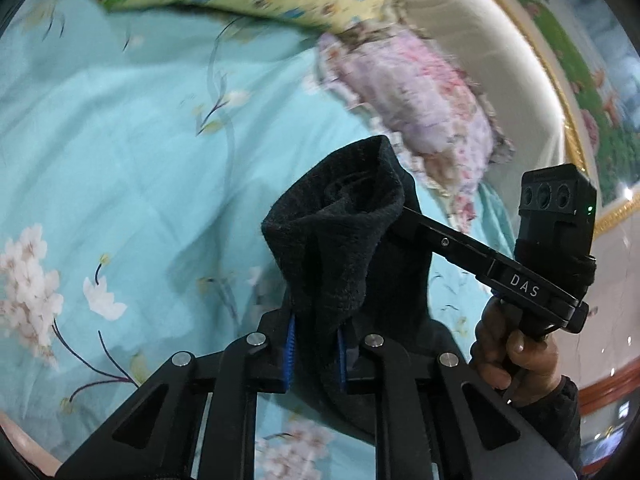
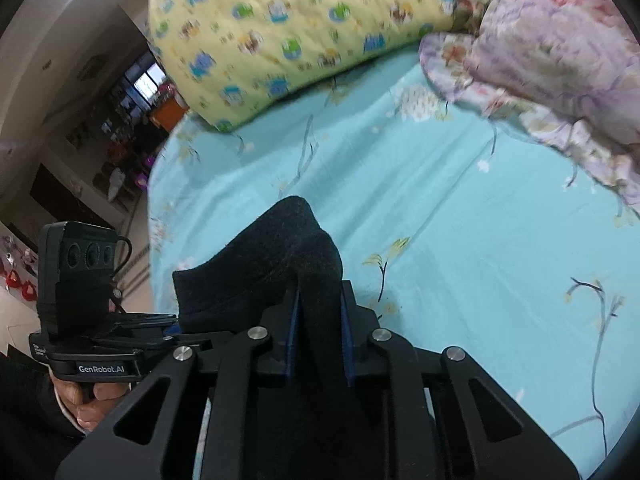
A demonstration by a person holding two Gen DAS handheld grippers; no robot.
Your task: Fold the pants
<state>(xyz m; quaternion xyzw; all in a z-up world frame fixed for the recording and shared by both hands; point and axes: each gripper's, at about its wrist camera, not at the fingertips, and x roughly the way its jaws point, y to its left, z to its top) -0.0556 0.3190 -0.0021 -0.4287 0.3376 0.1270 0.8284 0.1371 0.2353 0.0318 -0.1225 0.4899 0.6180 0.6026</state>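
- Gripping a bunched edge of the black pants (image 1: pixel 336 248), the left gripper (image 1: pixel 316 354) has its jaws drawn narrow, blue pads pressed on the cloth from both sides.
- Beside it, the right gripper (image 2: pixel 318 338) does the same: its jaws are pinched close on another fold of the same dark fabric, which rises in a soft hump just past the pads.
- Between the two grippers the pants hang slack, lifted off the bed; how much still trails on the sheet cannot be told.
- Judging by the fuzzy nap and the way it slumps, the cloth is a thick, soft knit: light, limp, not slippery, in no way fragile, but prone to sag and bunch.
- Holding it by a hemmed edge, two points well apart, seems the best way to keep it flat.
- Under it all spreads the turquoise flowered bedsheet (image 2: pixel 460 208).
- Farther back lie a yellow patterned quilt (image 2: pixel 288 28) and a pink floral pillow (image 2: pixel 560 52).
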